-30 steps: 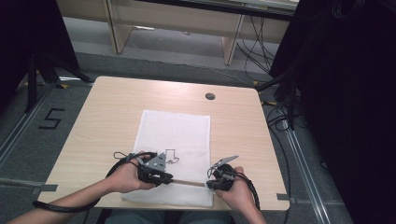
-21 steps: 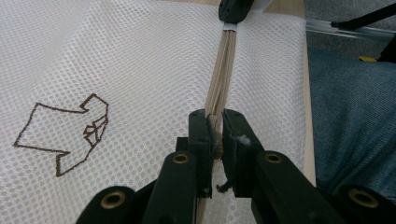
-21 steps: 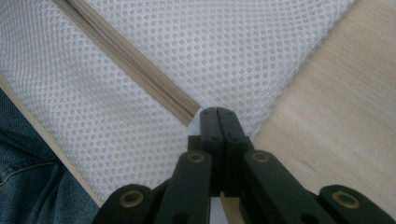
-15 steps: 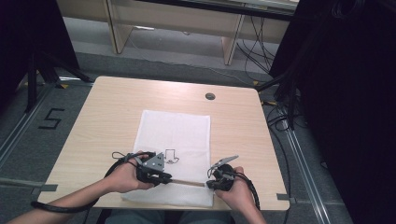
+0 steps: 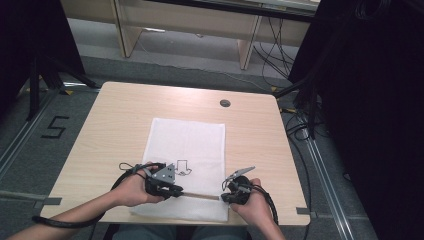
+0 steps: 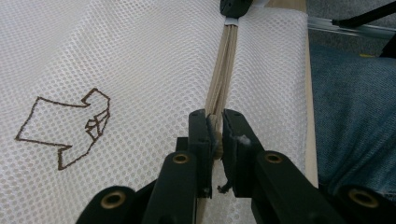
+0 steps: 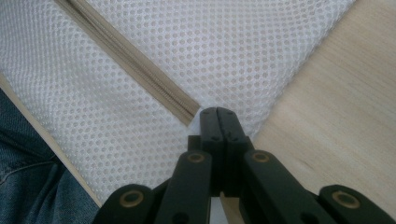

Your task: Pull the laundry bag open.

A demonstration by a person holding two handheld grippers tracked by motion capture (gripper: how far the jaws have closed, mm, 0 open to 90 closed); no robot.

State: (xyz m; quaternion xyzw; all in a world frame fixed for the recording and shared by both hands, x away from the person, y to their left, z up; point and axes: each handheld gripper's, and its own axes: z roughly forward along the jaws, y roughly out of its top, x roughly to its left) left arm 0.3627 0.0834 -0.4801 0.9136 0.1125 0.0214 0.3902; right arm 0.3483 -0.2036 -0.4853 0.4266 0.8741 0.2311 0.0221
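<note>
A white mesh bag (image 5: 187, 145) lies flat on the wooden table (image 5: 115, 115), with a brown outline logo (image 5: 182, 167) stitched on it. A beige zipper (image 5: 200, 196) runs across its near end. My left gripper (image 5: 177, 192) is shut on the zipper at its left part; in the left gripper view its jaws (image 6: 215, 119) pinch the beige zipper (image 6: 224, 65), with the logo (image 6: 70, 123) off to the side. My right gripper (image 5: 223, 197) is shut on the zipper's right end, and its jaws (image 7: 217, 112) meet where the zipper (image 7: 130, 56) stops at the bag's edge.
A round cable hole (image 5: 225, 103) sits in the far part of the tabletop. Cables (image 5: 300, 125) hang off the table's right side. A "5" (image 5: 54, 127) is marked on the floor at left. The person's jeans (image 7: 28, 186) show just past the near table edge.
</note>
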